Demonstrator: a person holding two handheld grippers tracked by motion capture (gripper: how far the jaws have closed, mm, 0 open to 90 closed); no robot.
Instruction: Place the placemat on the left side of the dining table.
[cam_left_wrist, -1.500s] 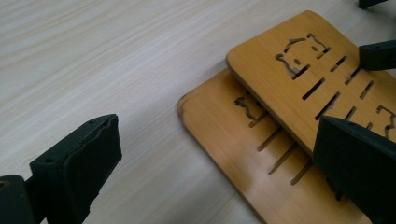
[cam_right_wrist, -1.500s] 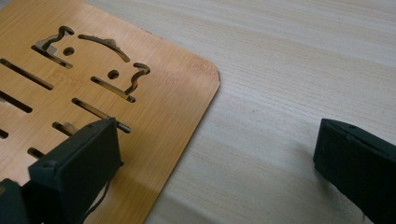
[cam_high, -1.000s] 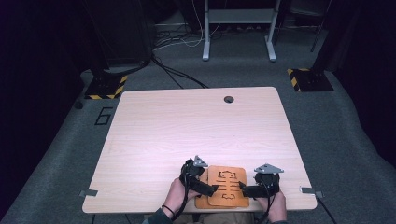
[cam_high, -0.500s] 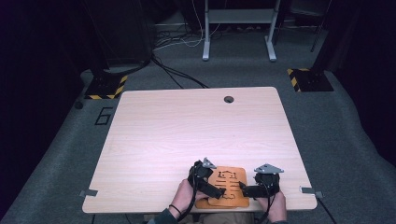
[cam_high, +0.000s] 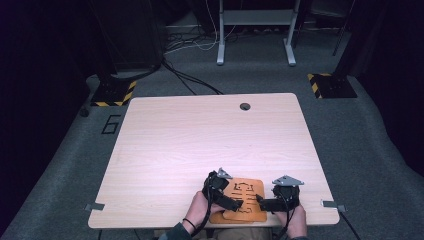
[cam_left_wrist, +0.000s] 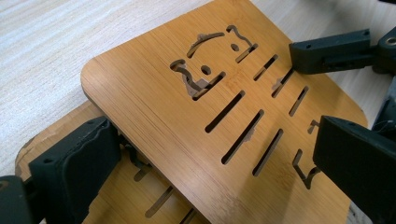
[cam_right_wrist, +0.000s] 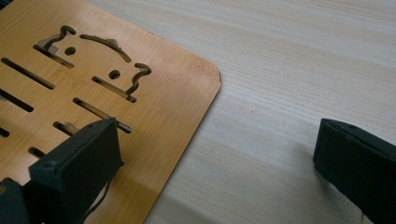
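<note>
Pale wood table (cam_high: 200, 145), near edge: two stacked bamboo boards (cam_high: 243, 199). Left gripper (cam_left_wrist: 224, 154) wide open around upper board; right gripper (cam_right_wrist: 215, 163) open, empty. Risk: upper board sliding off if nudged.

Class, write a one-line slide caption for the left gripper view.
Left gripper straddles the upper slotted bamboo board, stacked askew on a second board.

My left hand (cam_high: 200, 207) and right hand (cam_high: 295, 222) come in side by side from the near edge, each wrapped round its tool. My left gripper (cam_high: 231, 202) angles inward toward the right, jaws spread wide. My right gripper (cam_high: 261, 203) points inward toward the left, its jaws also wide apart, tips close to the left one's
</note>
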